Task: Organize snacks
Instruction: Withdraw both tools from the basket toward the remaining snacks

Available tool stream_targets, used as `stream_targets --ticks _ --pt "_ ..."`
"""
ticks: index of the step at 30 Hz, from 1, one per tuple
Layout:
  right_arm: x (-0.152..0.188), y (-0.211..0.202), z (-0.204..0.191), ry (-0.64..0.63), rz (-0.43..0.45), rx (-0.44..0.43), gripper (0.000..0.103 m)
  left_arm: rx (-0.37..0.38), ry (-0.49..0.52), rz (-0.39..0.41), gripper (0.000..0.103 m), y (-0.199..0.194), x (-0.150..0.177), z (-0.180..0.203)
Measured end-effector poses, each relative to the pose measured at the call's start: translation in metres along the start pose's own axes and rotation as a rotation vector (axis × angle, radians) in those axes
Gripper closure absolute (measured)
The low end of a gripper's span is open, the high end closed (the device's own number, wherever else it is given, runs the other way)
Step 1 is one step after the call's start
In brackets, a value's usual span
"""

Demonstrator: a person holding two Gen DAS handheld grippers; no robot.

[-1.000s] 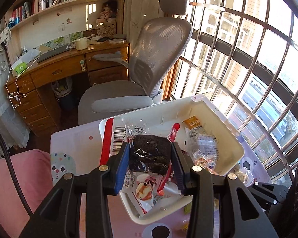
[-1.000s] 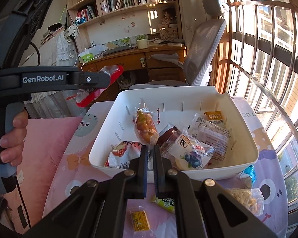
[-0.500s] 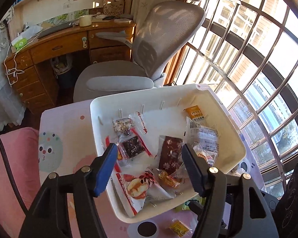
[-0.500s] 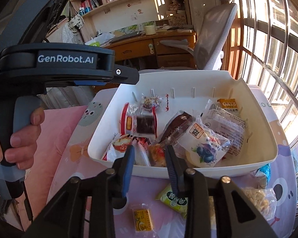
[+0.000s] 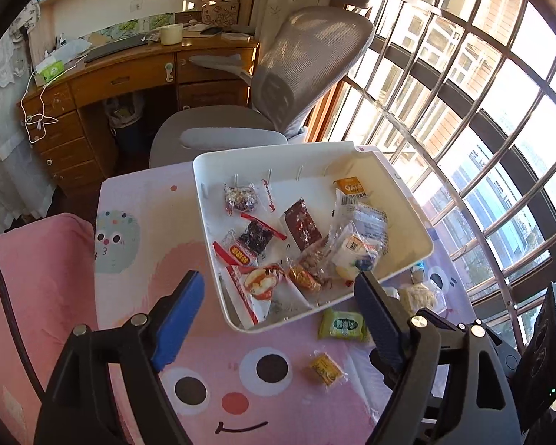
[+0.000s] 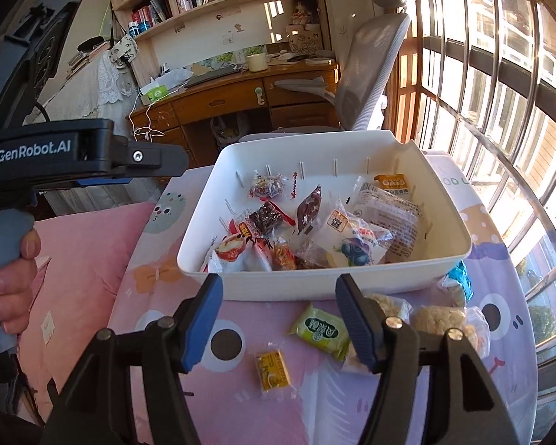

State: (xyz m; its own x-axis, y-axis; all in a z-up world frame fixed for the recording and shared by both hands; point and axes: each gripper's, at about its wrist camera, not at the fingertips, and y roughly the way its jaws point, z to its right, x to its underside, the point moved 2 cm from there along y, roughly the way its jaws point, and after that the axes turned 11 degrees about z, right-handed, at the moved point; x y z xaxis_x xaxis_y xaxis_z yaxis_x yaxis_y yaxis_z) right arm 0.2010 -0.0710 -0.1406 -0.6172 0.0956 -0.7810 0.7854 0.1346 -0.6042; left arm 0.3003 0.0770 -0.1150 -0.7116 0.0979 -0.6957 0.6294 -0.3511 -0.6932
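Left gripper (image 5: 278,307) dropped its dark snack and backed off, both grippers spread empty; white bin (image 6: 444,259) mostly filled; green packet (image 6: 320,330), yellow packet (image 6: 272,369) left at its 6 o'clock.

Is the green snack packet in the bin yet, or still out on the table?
Out. The green packet lies flat on the tablecloth just in front of the white bin, beside a yellow packet. Both grippers are open and empty.

The white bin (image 6: 315,285) hides most of a blue packet (image 6: 459,278), perhaps candy.
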Motion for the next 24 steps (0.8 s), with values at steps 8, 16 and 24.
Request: stream_targets --ticks 8,16,24 --pt "0.03 -0.042 -0.007 0.044 -0.033 0.066 0.036 0.038 0.026 -0.018 0.019 -0.043 0.043 0.01" --pt "0.058 -0.074 0.008 0.157 -0.083 0.16 0.033 0.074 0.045 -0.059 0.019 -0.066 0.089 0.02" --pt "0.078 -0.093 0.035 0.276 -0.149 0.216 0.033 0.07 0.03 -0.11 0.019 -0.064 0.115 0.032"
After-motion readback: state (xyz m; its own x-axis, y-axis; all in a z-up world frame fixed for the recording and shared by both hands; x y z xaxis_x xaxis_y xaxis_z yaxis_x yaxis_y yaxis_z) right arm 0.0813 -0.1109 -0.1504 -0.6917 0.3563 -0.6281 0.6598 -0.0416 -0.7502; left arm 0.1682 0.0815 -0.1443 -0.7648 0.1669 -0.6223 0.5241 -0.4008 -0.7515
